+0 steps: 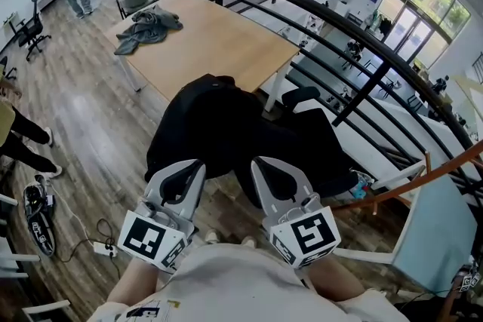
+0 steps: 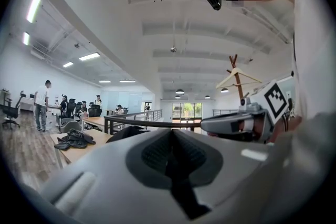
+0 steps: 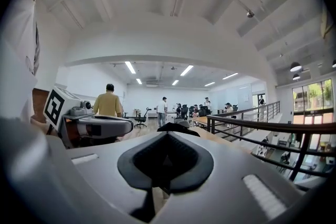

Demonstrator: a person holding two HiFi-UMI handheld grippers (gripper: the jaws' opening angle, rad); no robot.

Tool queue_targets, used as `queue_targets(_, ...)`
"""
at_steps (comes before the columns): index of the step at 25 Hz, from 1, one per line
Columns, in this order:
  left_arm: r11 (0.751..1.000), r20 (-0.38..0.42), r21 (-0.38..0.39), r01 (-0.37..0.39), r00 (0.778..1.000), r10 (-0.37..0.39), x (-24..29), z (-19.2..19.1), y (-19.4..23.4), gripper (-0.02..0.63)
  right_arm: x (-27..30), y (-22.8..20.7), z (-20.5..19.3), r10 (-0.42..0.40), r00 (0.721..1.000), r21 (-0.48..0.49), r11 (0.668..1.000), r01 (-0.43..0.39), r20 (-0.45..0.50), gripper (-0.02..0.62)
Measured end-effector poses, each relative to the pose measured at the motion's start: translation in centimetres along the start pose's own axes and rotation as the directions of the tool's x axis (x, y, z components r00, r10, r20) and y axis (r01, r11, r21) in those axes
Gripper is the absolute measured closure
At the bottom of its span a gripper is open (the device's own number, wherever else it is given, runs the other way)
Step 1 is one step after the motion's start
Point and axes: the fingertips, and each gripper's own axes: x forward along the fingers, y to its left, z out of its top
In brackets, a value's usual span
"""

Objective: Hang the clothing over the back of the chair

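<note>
Black garment drapes over the chair. My left gripper and right gripper are both clenched, empty.

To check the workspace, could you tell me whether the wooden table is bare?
No, a crumpled grey garment lies near one corner of the wooden table.

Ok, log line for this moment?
left claw: shut, empty | right claw: shut, empty | black garment: draped on chair | grey garment: on table
</note>
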Motion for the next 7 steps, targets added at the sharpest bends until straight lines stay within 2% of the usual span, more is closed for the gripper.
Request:
queue_targets(3,1.000,0.000,0.000,0.000,1.000,0.000,-0.03,0.17,-0.03,0.604,-0.02,-0.18,0.23,-0.029,1.000,-0.058,0.998,0.029,0.008,0.595)
queue_targets(7,1.000,0.002,0.000,-0.002,1.000,0.002,-0.05,0.35,-0.06,0.604,0.00,-0.12,0.44,-0.032,0.999,-0.074,0.997,0.032,0.012,0.595)
